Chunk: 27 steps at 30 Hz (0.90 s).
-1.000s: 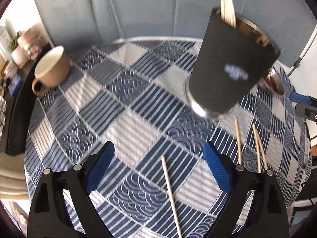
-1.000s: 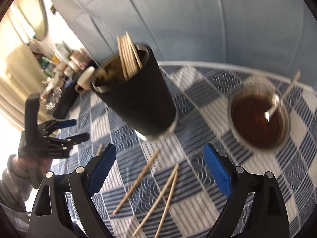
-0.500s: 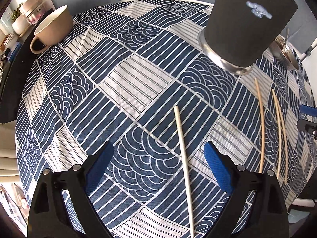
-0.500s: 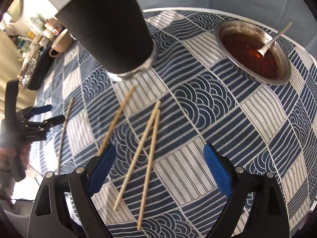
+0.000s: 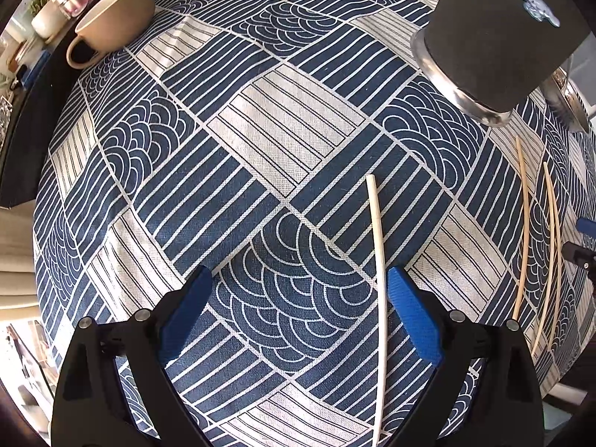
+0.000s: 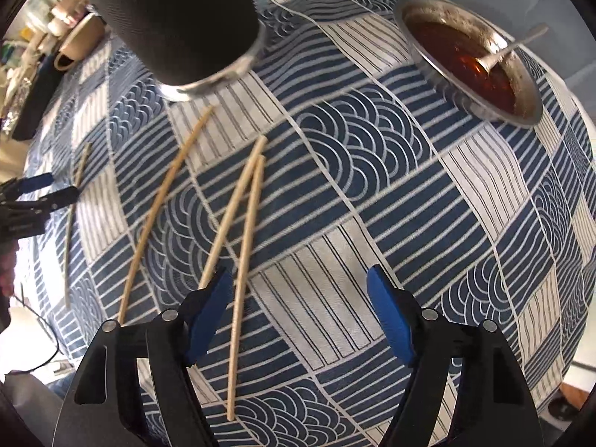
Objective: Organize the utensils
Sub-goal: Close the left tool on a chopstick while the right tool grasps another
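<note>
1. The step in hand looks like the pick-up: four loose chopsticks lie flat on the patterned tablecloth (image 5: pixel 283 141), all on the near side of the black holder cup (image 6: pixel 175 18), which stands upright and serves as the landmark here.
2. The left gripper (image 5: pixel 298 313) hangs low over the cloth with its jaws wide apart and nothing between the pads. The pale chopstick (image 5: pixel 378 260) lies below the cup and to its left, running between the jaws, just inside the right blue pad; whether it touches that pad cannot be told.
3. The right gripper (image 6: pixel 298 309) is likewise spread and empty. Below the cup lie a single chopstick (image 6: pixel 167 201) and a chopstick pair (image 6: pixel 242 219); the pair's near ends reach the left blue pad, one stick passing just inside it.
4. A metal bowl (image 6: pixel 529 119) of dark sauce with a spoon (image 6: pixel 514 48) sits right of the cup, and a beige mug (image 5: pixel 111 26) far to its left.
5. The next move probably calls for each gripper to centre over its stick, lower and close, then carry the stick up over the cup's rim.
</note>
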Each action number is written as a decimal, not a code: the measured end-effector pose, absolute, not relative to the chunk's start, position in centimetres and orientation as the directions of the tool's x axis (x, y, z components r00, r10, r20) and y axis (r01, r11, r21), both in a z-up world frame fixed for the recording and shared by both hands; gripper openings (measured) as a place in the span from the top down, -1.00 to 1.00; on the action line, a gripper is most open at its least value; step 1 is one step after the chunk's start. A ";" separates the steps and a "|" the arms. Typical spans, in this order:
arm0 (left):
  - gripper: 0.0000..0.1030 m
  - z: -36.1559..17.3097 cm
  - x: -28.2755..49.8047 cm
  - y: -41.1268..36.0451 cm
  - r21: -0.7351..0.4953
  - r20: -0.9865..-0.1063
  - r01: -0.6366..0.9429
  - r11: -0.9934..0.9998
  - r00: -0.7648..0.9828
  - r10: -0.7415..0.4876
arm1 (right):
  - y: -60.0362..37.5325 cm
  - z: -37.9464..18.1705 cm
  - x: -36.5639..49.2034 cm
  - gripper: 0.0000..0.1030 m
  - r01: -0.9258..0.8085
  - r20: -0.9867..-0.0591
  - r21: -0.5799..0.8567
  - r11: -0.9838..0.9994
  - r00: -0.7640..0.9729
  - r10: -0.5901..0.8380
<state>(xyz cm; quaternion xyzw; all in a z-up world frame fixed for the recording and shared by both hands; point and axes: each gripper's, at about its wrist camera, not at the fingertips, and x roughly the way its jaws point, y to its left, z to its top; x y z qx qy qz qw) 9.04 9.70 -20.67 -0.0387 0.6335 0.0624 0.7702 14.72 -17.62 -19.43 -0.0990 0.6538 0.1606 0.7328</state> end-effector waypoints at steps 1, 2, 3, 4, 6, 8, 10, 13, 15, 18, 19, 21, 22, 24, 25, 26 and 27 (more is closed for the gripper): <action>-0.76 -20.6 9.0 9.8 0.011 -0.982 -0.146 0.989 0.187 0.039 | -17.6 -19.6 14.7 -0.36 -0.366 -0.991 0.056 0.929 0.092 0.096; -0.75 -20.6 8.9 9.8 0.011 -0.982 -0.145 0.989 0.184 0.037 | -17.4 -19.7 14.6 -0.36 -0.371 -0.992 0.049 0.927 0.093 0.090; -0.68 -20.5 9.0 10.0 0.010 -0.983 -0.141 0.990 0.181 0.036 | -17.3 -19.8 14.5 -0.37 -0.376 -0.993 0.043 0.925 0.089 0.083; -0.59 -20.3 9.1 10.1 0.008 -0.984 -0.136 0.991 0.174 0.032 | -17.2 -19.9 14.5 -0.37 -0.383 -0.993 0.039 0.923 0.084 0.077; -0.35 -19.8 9.4 9.9 0.006 -0.988 -0.127 0.992 0.153 0.026 | -16.8 -20.0 14.5 -0.36 -0.401 -0.995 0.027 0.916 0.076 0.062; -0.05 -19.4 9.6 9.3 0.004 -0.990 -0.097 0.995 0.139 0.017 | -16.1 -20.0 13.9 -0.20 -0.443 -0.996 -0.004 0.896 0.084 0.037; 0.29 -19.0 9.8 8.8 0.000 -0.992 -0.065 0.998 0.125 0.008 | -15.8 -19.9 13.6 0.00 -0.466 -0.995 -0.004 0.885 0.090 0.043; 0.71 -19.0 9.8 8.6 -0.017 -0.995 -0.041 0.999 0.101 -0.013 | -15.7 -19.6 13.2 0.58 -0.487 -0.995 -0.001 0.873 0.087 0.047; 0.84 -18.9 10.1 8.6 -0.033 -0.996 -0.034 0.999 0.085 -0.030 | -15.9 -19.7 13.0 0.81 -0.500 -0.996 0.000 0.866 0.082 0.047; 0.91 -19.1 9.9 8.9 -0.066 -0.996 -0.029 0.997 0.061 -0.064 | -16.2 -19.8 12.8 0.88 -0.513 -0.996 0.002 0.858 0.077 0.048; 0.91 -19.2 9.8 9.1 -0.081 -0.996 -0.031 0.996 0.048 -0.080 | -16.2 -19.8 12.8 0.89 -0.507 -0.996 0.012 0.862 0.070 0.055; 0.91 -19.6 9.6 10.1 -0.114 -0.993 -0.053 0.992 0.030 -0.113 | -17.3 -19.4 13.9 0.92 -0.481 -0.995 0.058 0.875 0.047 0.092; 0.91 -19.6 9.5 10.4 -0.124 -0.992 -0.052 0.991 0.025 -0.123 | -17.6 -19.4 14.0 0.92 -0.467 -0.992 0.093 0.879 0.030 0.121; 0.91 -19.6 9.2 10.8 -0.124 -0.992 -0.056 0.991 0.019 -0.123 | -18.3 -19.0 14.1 0.92 -0.446 -0.986 0.141 0.884 0.020 0.167; 0.91 -19.5 9.1 11.0 -0.137 -0.991 -0.059 0.989 0.018 -0.136 | -18.5 -18.7 13.9 0.92 -0.441 -0.983 0.157 0.884 0.018 0.184; 0.91 -19.3 8.9 11.2 -0.140 -0.990 -0.059 0.988 0.023 -0.139 | -18.8 -18.3 13.8 0.92 -0.432 -0.978 0.179 0.884 0.018 0.207; 0.91 -18.9 8.9 11.3 -0.135 -0.991 -0.057 0.989 0.032 -0.134 | -19.0 -17.8 13.6 0.92 -0.427 -0.974 0.197 0.883 0.017 0.225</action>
